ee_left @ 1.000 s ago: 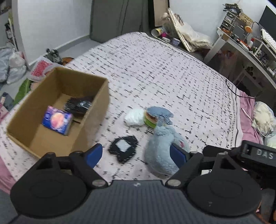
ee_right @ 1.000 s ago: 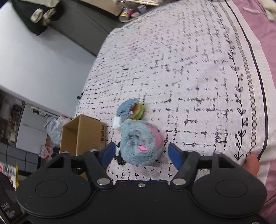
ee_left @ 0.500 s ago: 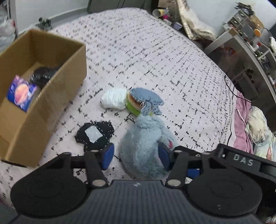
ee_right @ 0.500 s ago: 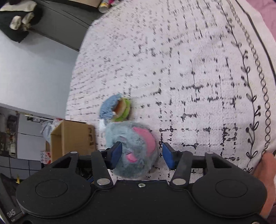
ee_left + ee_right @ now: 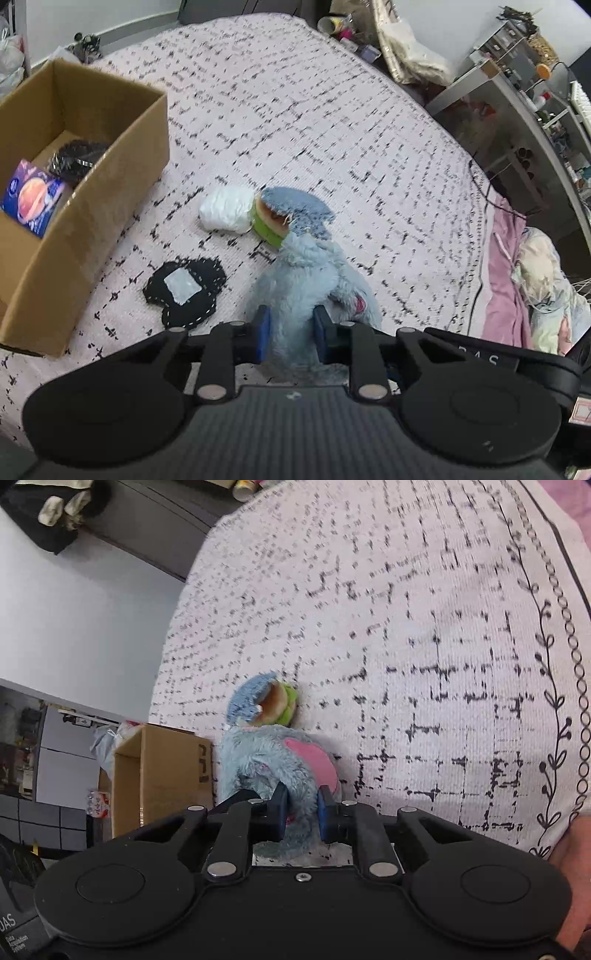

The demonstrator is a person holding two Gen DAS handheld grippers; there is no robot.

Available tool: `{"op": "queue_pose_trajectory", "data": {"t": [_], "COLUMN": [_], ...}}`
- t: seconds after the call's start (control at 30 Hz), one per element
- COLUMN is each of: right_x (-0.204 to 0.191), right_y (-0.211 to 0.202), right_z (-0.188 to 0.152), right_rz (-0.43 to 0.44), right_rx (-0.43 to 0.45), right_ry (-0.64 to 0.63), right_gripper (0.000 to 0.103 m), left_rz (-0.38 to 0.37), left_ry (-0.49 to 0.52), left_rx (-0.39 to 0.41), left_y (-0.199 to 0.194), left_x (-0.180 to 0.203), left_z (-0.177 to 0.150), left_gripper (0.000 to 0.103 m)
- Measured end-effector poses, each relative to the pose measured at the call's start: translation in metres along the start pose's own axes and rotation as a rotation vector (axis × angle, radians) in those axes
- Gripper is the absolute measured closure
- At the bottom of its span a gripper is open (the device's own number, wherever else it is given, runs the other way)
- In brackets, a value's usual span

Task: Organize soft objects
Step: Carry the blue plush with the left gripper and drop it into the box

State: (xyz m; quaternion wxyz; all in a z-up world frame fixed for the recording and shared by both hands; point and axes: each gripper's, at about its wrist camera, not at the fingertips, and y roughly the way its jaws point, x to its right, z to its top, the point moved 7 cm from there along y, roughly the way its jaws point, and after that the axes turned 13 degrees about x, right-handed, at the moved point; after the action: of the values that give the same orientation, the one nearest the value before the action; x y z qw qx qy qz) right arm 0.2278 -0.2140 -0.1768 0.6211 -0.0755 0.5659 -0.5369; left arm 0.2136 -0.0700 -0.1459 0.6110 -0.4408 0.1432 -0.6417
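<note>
- A cardboard box stands at the bed's left edge, holding a purple packet and a black furry item.
- A black felt patch and a white bundle lie on the patterned bedspread.
- The left gripper pinches the blue plush toy; a plush burger touches the toy.
- The right gripper is closing, its pads already squeezing the same toy's fur.

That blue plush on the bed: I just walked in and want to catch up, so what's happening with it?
A person is tidying soft things with two handheld grippers. The left gripper is shut on the blue plush; the right gripper is closing its jaws on the same toy, fur already squeezed between them. The plush sits on the bedspread. The cardboard box stands close by, already holding a few things.
</note>
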Motion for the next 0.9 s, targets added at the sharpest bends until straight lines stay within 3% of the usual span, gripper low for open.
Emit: {"op": "queue_pose_trajectory", "data": {"t": [0.9], "right_x": [-0.074], "right_y": [-0.066], "right_z": [-0.008], "right_rz": [0.309], "right_rx": [0.186], "right_ry": [-0.089], "right_gripper": [0.087], "left_rz": [-0.007], "left_ry": [0.044], "left_rx": [0.220], "left_y": [-0.105], "left_x": [-0.002], "left_z": [0.049], "left_gripper": [0.082]}}
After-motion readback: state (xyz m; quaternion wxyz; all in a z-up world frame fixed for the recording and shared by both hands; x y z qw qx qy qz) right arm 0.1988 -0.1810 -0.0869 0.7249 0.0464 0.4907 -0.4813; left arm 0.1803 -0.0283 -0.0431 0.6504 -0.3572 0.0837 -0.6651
